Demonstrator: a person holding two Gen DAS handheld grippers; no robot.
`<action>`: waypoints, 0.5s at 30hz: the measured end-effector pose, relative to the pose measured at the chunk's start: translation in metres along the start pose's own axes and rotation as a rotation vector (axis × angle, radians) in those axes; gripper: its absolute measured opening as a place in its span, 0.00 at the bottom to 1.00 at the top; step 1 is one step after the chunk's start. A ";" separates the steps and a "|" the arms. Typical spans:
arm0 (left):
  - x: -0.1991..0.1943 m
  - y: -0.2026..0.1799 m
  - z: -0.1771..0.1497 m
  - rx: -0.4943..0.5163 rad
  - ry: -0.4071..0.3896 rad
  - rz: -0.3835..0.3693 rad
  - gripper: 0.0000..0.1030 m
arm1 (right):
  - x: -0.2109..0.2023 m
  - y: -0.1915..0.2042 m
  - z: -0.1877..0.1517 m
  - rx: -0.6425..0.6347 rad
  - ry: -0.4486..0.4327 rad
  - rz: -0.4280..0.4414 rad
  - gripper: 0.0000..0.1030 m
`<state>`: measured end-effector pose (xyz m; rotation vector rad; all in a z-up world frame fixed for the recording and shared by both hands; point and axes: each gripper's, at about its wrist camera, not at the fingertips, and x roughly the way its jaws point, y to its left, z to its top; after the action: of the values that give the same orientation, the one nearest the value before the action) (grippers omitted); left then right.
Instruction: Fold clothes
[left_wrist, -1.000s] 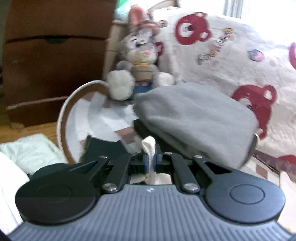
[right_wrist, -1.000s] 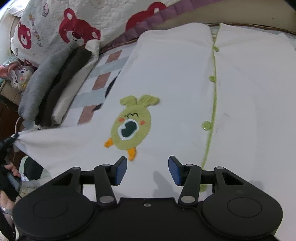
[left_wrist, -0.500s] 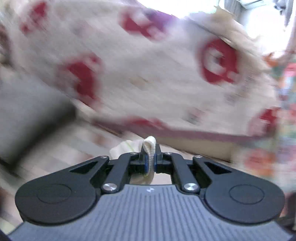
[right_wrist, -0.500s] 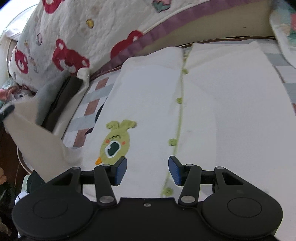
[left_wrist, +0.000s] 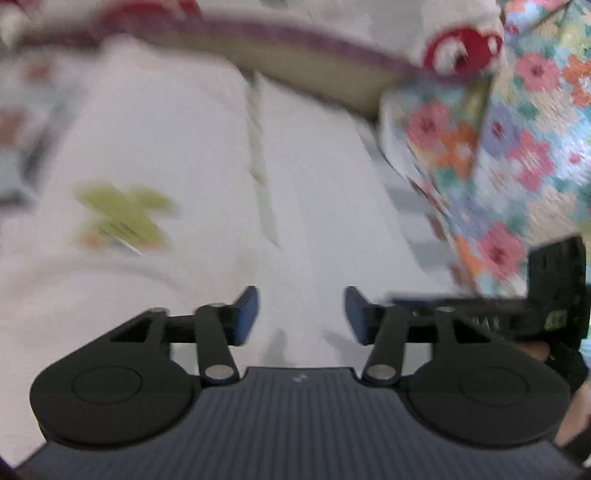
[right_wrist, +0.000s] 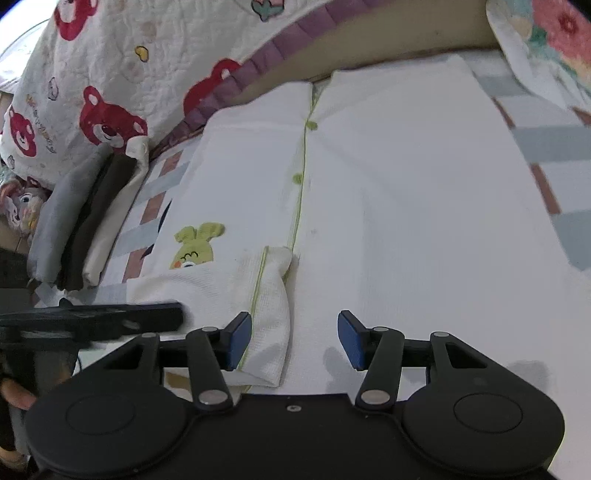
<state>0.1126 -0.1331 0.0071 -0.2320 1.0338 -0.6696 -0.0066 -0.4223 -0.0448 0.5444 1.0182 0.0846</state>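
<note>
A white cardigan (right_wrist: 406, 221) with green buttons and a green bunny patch (right_wrist: 195, 247) lies flat on the bed. Its left sleeve (right_wrist: 266, 295) is folded across the front, with the cuff beside the button line. My left gripper (left_wrist: 301, 314) hovers over the cardigan (left_wrist: 166, 147); its jaws are opening and hold nothing. One of its black fingers (right_wrist: 147, 317) shows at the left in the right wrist view. My right gripper (right_wrist: 295, 339) stands open just above the folded sleeve and grips nothing.
A bear-print quilt (right_wrist: 110, 74) rises behind the cardigan. A stack of folded grey, brown and cream clothes (right_wrist: 81, 229) lies at the left, with a plush bunny (right_wrist: 22, 206) beyond it. A floral cloth (left_wrist: 517, 147) is at the right on the checked sheet (right_wrist: 535, 140).
My left gripper swung from beside the folded stack over to the cardigan, carrying the sleeve across, then let it go and opened. The right gripper shifted a little, still open.
</note>
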 end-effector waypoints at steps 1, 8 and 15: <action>-0.013 0.011 0.004 0.017 -0.051 0.059 0.62 | 0.006 0.003 -0.001 -0.008 0.012 0.002 0.56; -0.044 0.129 -0.024 -0.112 -0.085 0.424 0.65 | 0.038 0.041 -0.004 -0.079 0.021 0.040 0.56; -0.043 0.177 -0.055 -0.230 -0.039 0.403 0.65 | 0.085 0.083 0.000 -0.186 0.108 -0.075 0.63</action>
<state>0.1219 0.0383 -0.0746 -0.2270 1.0800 -0.1813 0.0542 -0.3238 -0.0729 0.3348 1.1218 0.1419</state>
